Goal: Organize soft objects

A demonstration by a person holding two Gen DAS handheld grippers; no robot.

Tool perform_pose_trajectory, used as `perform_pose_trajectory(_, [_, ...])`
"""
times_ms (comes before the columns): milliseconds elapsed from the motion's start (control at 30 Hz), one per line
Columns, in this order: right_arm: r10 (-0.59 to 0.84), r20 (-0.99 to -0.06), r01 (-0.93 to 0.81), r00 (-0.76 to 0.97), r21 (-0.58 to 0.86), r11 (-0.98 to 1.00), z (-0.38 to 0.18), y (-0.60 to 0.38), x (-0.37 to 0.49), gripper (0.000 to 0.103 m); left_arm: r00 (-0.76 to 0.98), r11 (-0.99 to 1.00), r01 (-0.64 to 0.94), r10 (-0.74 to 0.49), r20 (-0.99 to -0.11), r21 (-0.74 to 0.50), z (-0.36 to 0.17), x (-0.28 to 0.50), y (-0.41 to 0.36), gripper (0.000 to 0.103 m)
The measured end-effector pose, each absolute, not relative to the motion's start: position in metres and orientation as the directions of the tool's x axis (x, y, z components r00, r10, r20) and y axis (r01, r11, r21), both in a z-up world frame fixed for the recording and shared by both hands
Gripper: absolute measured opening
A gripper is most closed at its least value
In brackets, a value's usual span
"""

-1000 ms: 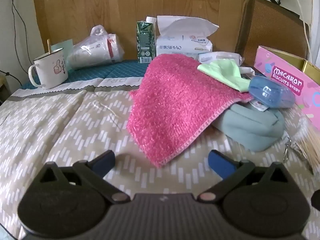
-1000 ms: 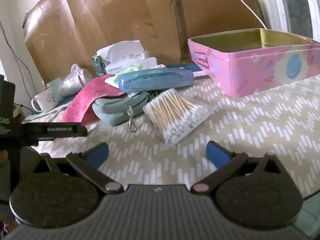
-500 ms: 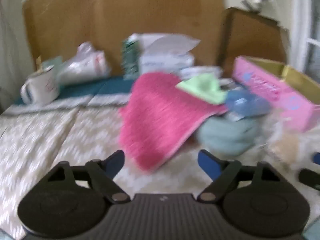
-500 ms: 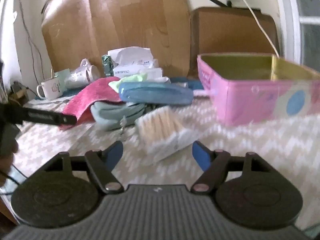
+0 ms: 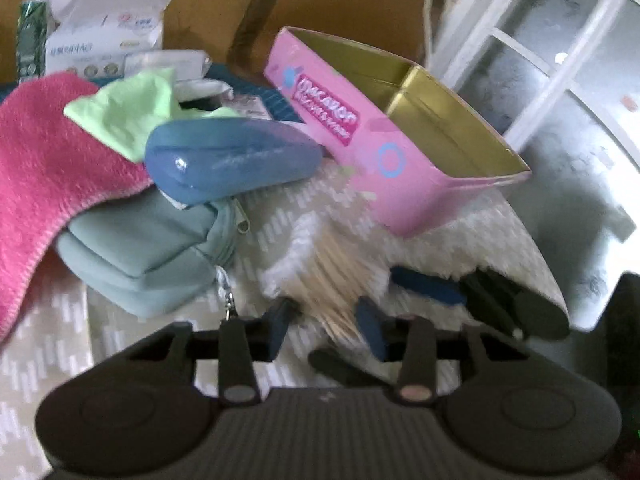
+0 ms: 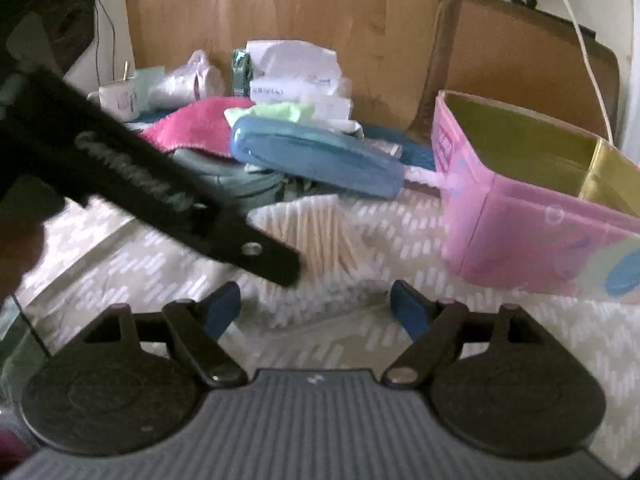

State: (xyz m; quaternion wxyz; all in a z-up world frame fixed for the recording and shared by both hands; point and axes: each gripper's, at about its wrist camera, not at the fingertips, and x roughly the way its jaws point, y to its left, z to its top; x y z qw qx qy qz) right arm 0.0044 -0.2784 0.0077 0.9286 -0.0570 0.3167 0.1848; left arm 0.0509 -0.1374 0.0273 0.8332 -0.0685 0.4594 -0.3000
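A clear bag of cotton swabs (image 5: 332, 276) lies on the patterned tablecloth (image 5: 48, 340). My left gripper (image 5: 324, 330) is closing, its blue pads on either side of the bag's near end; blur hides any contact. My right gripper (image 6: 316, 308) is open and also closing, with the bag (image 6: 320, 236) just ahead between its fingertips. Its fingers (image 5: 428, 288) show at the right of the left wrist view. Behind lie a pink towel (image 5: 52, 168), a green cloth (image 5: 128, 108), a blue hard case (image 5: 228, 164) and a grey-green zip pouch (image 5: 140, 252).
An open pink biscuit tin (image 5: 400, 160) with a gold inside stands right of the pile. Tissue packs (image 5: 104, 40) and a mug (image 6: 118, 100) sit at the back by a wooden board. The left gripper's black side plate (image 6: 160, 196) crosses the right wrist view. The table edge lies far right.
My left gripper swung right from the pink towel to the swab bag and narrowed its jaws around it. The right gripper came closer to the bag, narrowed a little, and rolled.
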Motion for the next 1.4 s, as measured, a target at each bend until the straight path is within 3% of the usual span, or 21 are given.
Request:
perform_pose_trajectory(100, [0.298, -0.579, -0.358, 0.759, 0.013, 0.934, 0.011, -0.279, -0.003, 0.061, 0.403, 0.802, 0.433, -0.581, -0.707, -0.412, 0.029, 0.051, -0.138, 0.037])
perform_pose_trajectory(167, [0.279, -0.530, -0.325, 0.801, 0.006, 0.946, 0.018, -0.281, -0.010, 0.060, 0.415, 0.788, 0.459, -0.599, -0.685, -0.410, 0.038, 0.046, -0.140, 0.035])
perform_pose_trajectory(300, [0.184, -0.347, -0.218, 0.920, -0.061, 0.974, 0.053, -0.290, -0.018, 0.060, 0.494, 0.745, 0.578, -0.644, -0.584, -0.333, 0.078, 0.044, -0.157, 0.036])
perform_pose_trajectory(433, [0.072, -0.276, -0.087, 0.958, -0.043, 0.995, 0.069, -0.314, 0.005, 0.061, 0.507, 0.697, 0.664, -0.685, -0.523, -0.270, 0.110, 0.069, -0.204, 0.036])
perform_pose_trajectory(633, [-0.086, -0.377, 0.088, 0.922, -0.011, 0.996, 0.046, -0.342, 0.043, 0.066, 0.543, 0.754, 0.617, -0.616, -0.570, -0.227, 0.084, 0.114, -0.249, 0.036])
perform_pose_trajectory(800, [-0.014, -0.281, 0.048, 0.960, 0.112, 0.993, 0.055, -0.353, 0.003, 0.065, 0.624, 0.800, 0.536, -0.591, -0.511, -0.270, 0.083, 0.106, -0.186, 0.036])
perform_pose_trajectory(867, [0.100, -0.280, -0.055, 0.955, 0.163, 0.985, 0.057, -0.342, -0.005, 0.056, 0.691, 0.840, 0.490, -0.537, -0.484, -0.233, 0.083, 0.087, -0.144, 0.036])
perform_pose_trajectory(1000, [0.307, -0.365, -0.237, 0.879, 0.224, 0.945, 0.044, -0.302, 0.003, 0.051, 0.749, 0.895, 0.374, -0.446, -0.489, -0.243, 0.074, 0.068, -0.074, 0.036])
perform_pose_trajectory(1267, [0.298, -0.467, -0.254, 0.832, 0.156, 0.954, 0.032, -0.256, 0.094, 0.064, 0.688, 0.859, 0.298, -0.495, -0.531, -0.415, 0.047, 0.079, -0.026, 0.036])
perform_pose_trajectory(1400, [0.297, -0.606, -0.226, 0.738, 0.193, 0.955, 0.014, -0.263, 0.154, 0.064, 0.646, 0.837, 0.351, -0.541, -0.539, -0.420, 0.038, 0.085, -0.046, 0.036])
